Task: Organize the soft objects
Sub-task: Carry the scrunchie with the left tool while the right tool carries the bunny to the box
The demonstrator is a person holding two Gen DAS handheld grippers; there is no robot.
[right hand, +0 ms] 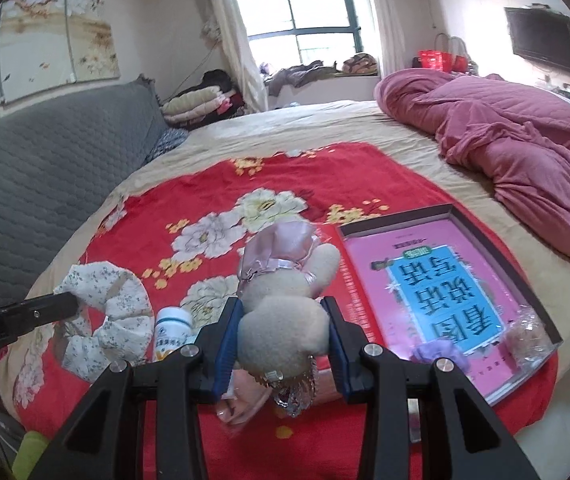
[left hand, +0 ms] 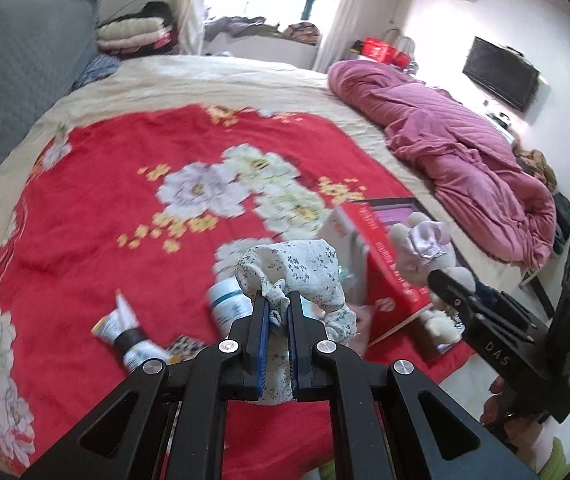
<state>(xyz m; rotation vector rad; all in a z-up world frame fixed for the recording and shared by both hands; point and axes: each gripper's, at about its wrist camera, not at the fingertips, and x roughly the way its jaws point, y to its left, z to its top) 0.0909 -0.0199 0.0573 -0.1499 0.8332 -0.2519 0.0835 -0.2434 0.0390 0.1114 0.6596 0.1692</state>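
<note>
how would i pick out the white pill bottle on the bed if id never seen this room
Find the red floral blanket covering the bed. Near its front edge, the white pill bottle lies between the floral scrunchie held by the left gripper and the plush toy in the right gripper. It is the only hard white container with a teal label band.

You've got 2 grippers point(left hand: 277, 304) point(right hand: 285, 316), 1 scrunchie point(left hand: 297, 268), 1 plush toy point(right hand: 285, 304), 1 bottle point(right hand: 173, 328), 1 tube point(left hand: 125, 328), 1 box point(right hand: 457, 216).
</note>
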